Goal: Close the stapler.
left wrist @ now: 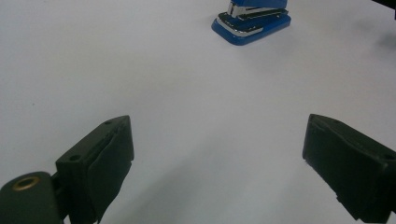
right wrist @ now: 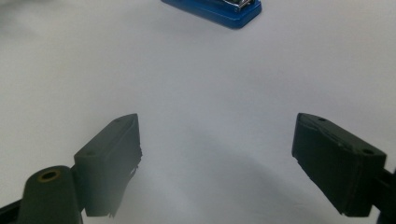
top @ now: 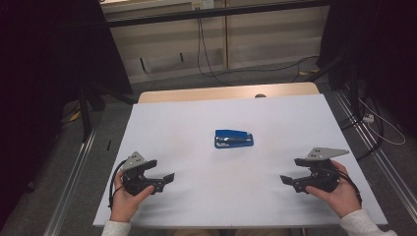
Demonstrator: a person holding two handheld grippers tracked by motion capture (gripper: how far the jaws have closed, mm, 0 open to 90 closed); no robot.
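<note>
White table (top: 196, 206) fills the scene, with a blue stapler (top: 234, 138) at its centre. Near it, left gripper (top: 160, 173) and right gripper (top: 291, 170) rest hand-held, jaws spread, pointing inward, well apart from the stapler.

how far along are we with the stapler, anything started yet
Nothing looks done: the blue stapler lies closed mid-table on the white sheet, untouched. Nothing is in hand: the left gripper and right gripper are open and empty at the near edge. The approach and grasp are left.
</note>
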